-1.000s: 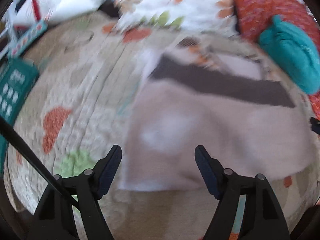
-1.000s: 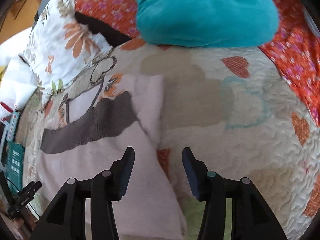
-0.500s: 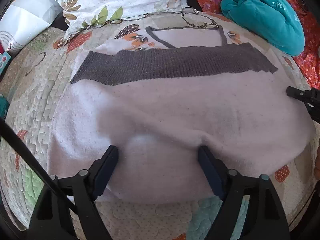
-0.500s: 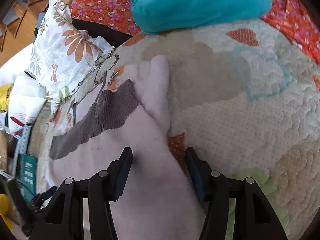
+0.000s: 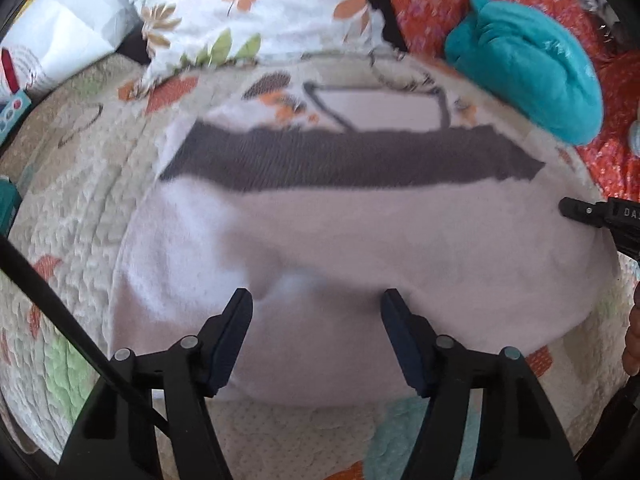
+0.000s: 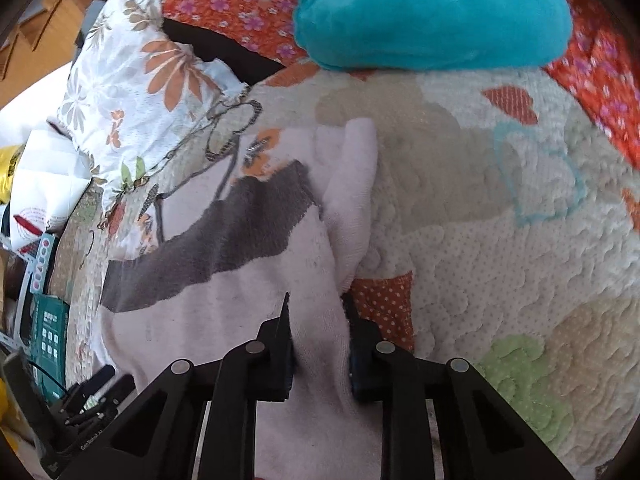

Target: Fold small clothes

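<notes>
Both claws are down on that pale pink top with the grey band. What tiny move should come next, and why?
Probably let the left gripper finish closing on the near hem of the pink top. The right gripper is already closing on a pinch of its edge, while the left pads still stand apart over the cloth.

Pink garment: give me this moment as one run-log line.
pink garment: flat on quilt | right gripper: closing on garment's edge | left gripper: closing, garment between jaws

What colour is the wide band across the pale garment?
Dark grey-brown band on the pale pink garment; the left wrist view shows it best.
</notes>
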